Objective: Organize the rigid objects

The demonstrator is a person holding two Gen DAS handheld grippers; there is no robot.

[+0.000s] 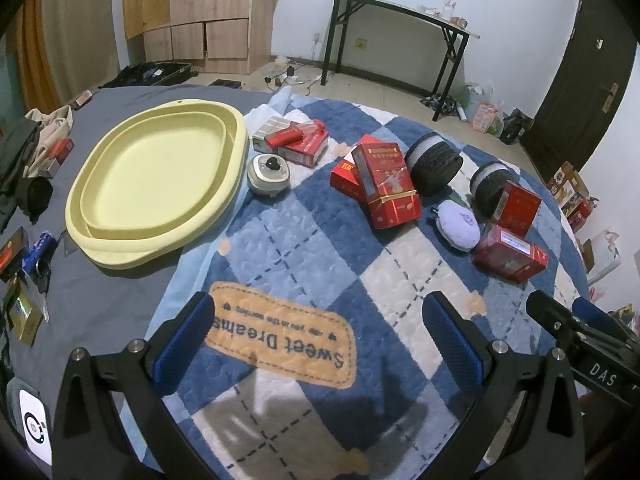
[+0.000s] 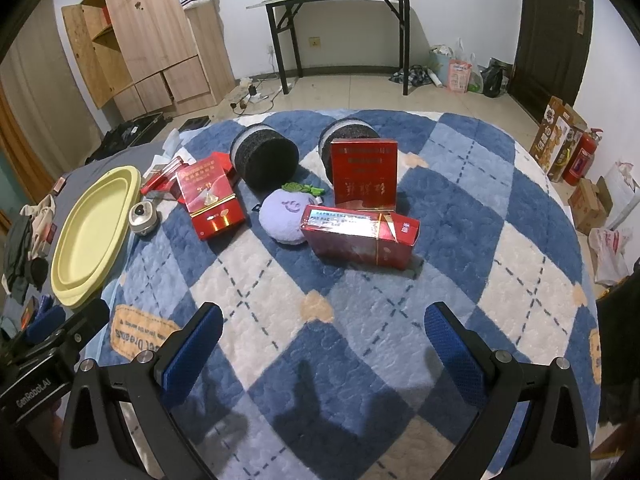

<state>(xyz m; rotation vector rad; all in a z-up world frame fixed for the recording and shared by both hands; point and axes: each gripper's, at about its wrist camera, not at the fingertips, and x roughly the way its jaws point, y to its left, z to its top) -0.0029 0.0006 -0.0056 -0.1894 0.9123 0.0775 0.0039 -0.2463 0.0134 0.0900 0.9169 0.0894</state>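
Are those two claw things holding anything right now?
No. The left gripper and the right gripper both hang open over the blanket, with nothing between their jaws. The red boxes lie untouched.

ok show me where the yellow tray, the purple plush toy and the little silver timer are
yellow tray [image 1: 160, 184], left wrist view, on its bare flat floor
purple plush toy [image 2: 286, 216], right wrist view, on the middle of its fuzzy face
silver timer [image 1: 269, 174], left wrist view, on its top beside the black knob
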